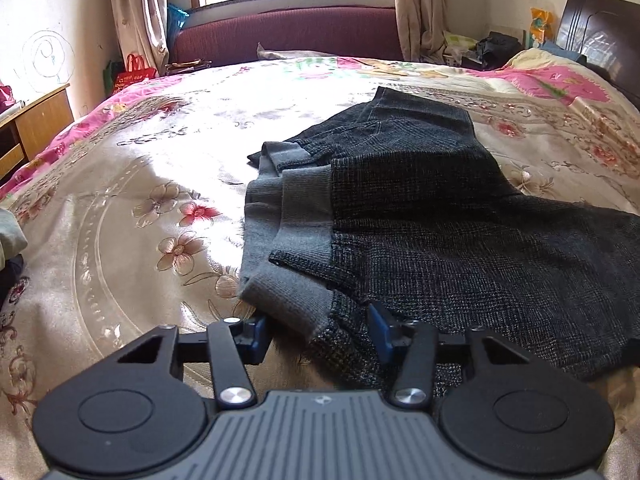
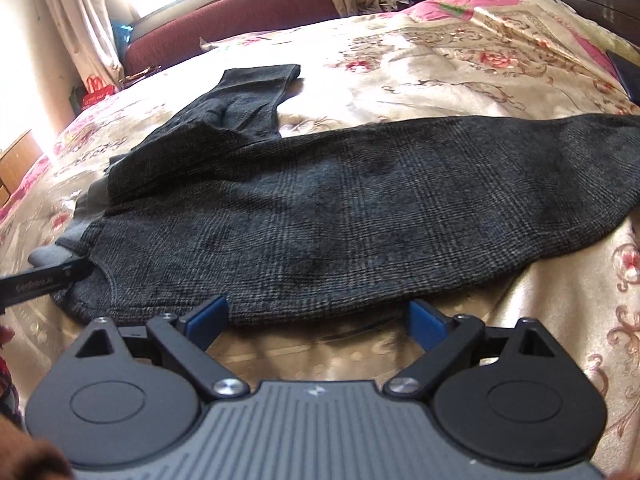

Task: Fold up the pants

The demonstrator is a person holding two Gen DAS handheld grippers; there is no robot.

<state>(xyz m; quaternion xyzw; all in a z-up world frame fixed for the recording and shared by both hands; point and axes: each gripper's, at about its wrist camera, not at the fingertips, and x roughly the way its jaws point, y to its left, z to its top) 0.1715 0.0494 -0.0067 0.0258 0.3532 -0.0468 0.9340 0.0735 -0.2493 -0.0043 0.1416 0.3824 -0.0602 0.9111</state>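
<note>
Dark grey checked pants (image 1: 420,220) with a lighter grey ribbed waistband (image 1: 296,240) lie on the bed. In the right wrist view the pants (image 2: 320,208) spread wide, one leg running right, the other leg (image 2: 256,92) angled away. My left gripper (image 1: 320,336) is open, its blue-padded fingers either side of the near waistband corner. My right gripper (image 2: 316,320) is open at the near edge of the pants, holding nothing. The left gripper's finger (image 2: 48,280) shows at the left beside the waistband.
The bed has a floral satin cover (image 1: 140,200). A maroon sofa (image 1: 288,36) stands under the window behind. A wooden cabinet (image 1: 36,120) is at left, a dark headboard (image 1: 600,28) and clutter at right.
</note>
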